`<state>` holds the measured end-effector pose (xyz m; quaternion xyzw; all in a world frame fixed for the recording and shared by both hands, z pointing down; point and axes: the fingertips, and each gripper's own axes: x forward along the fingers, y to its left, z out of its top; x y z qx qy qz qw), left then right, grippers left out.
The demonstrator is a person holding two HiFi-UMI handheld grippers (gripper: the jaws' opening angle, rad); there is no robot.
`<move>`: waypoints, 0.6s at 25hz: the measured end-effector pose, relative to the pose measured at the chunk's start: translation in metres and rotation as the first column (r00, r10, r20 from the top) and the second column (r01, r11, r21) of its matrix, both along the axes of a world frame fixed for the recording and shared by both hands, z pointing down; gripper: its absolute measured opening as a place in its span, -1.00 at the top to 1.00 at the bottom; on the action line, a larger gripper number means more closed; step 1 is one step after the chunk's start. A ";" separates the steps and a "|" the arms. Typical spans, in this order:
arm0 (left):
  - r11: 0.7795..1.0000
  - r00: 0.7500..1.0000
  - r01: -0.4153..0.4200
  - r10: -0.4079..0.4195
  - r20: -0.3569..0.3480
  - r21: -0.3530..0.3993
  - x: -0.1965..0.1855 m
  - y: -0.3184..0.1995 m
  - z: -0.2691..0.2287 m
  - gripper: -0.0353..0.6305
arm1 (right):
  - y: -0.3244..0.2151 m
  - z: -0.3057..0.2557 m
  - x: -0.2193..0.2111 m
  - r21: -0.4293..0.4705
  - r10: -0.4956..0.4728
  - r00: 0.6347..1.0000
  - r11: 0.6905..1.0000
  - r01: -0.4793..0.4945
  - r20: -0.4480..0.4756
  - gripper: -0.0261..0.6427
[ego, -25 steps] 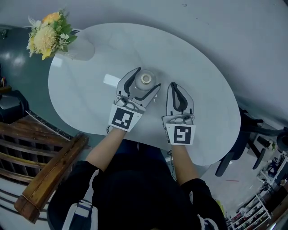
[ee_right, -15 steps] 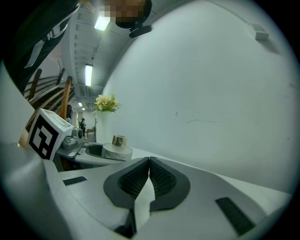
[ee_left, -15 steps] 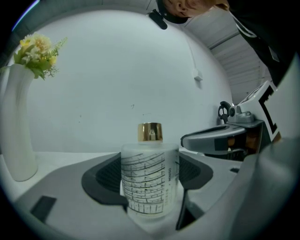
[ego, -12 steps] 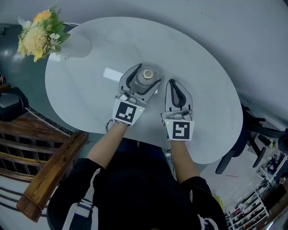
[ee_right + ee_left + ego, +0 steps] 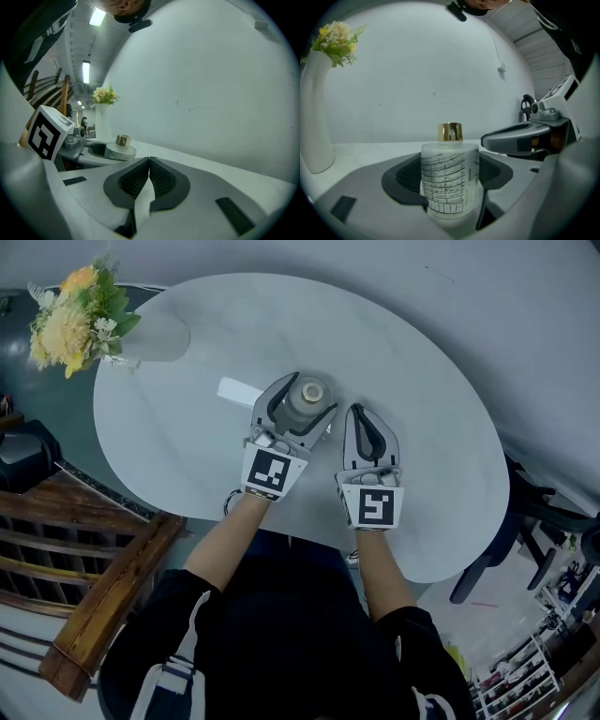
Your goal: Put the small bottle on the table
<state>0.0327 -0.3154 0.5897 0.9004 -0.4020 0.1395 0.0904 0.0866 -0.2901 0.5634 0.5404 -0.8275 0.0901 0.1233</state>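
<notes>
A small frosted bottle point(image 5: 450, 180) with a gold cap and black line print stands upright between the jaws of my left gripper point(image 5: 450, 187), which is shut on its body. From the head view the bottle point(image 5: 307, 399) sits over the middle of the round white table point(image 5: 422, 418), held by the left gripper point(image 5: 298, 409). Whether its base touches the tabletop cannot be told. My right gripper point(image 5: 368, 432) rests just to the right, shut with nothing between its fingers. In the right gripper view the right gripper point(image 5: 149, 171) is shut, and the bottle point(image 5: 120, 148) shows at left.
A white vase with yellow flowers point(image 5: 70, 320) stands at the table's far left edge, also the vase point(image 5: 316, 117) in the left gripper view. A wooden chair point(image 5: 84, 568) is at lower left, a dark office chair point(image 5: 525, 521) at right. A pale wall point(image 5: 440, 70) lies behind the table.
Both grippers have drifted slightly forward over the table with the bottle still held in the left one. The right gripper stays shut.
</notes>
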 end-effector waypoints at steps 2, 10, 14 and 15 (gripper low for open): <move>1.000 1.000 0.000 0.000 0.016 -0.011 0.000 -0.001 0.005 -0.11 | -0.001 0.001 -0.001 -0.004 -0.003 1.000 1.000 0.003 0.003 0.85; 1.000 0.998 -0.013 0.014 0.066 -0.011 0.003 0.000 0.011 -0.11 | -0.002 0.003 -0.002 -0.006 -0.009 1.000 1.000 0.009 0.010 0.85; 1.000 0.997 -0.004 0.005 0.076 -0.014 0.003 0.001 0.012 -0.11 | -0.001 0.002 -0.003 -0.008 -0.011 1.000 1.000 0.011 0.012 0.85; 1.000 0.997 -0.001 0.003 0.079 -0.018 0.002 0.002 0.013 -0.12 | 0.000 0.002 -0.003 -0.008 -0.013 1.000 1.000 0.013 0.014 0.85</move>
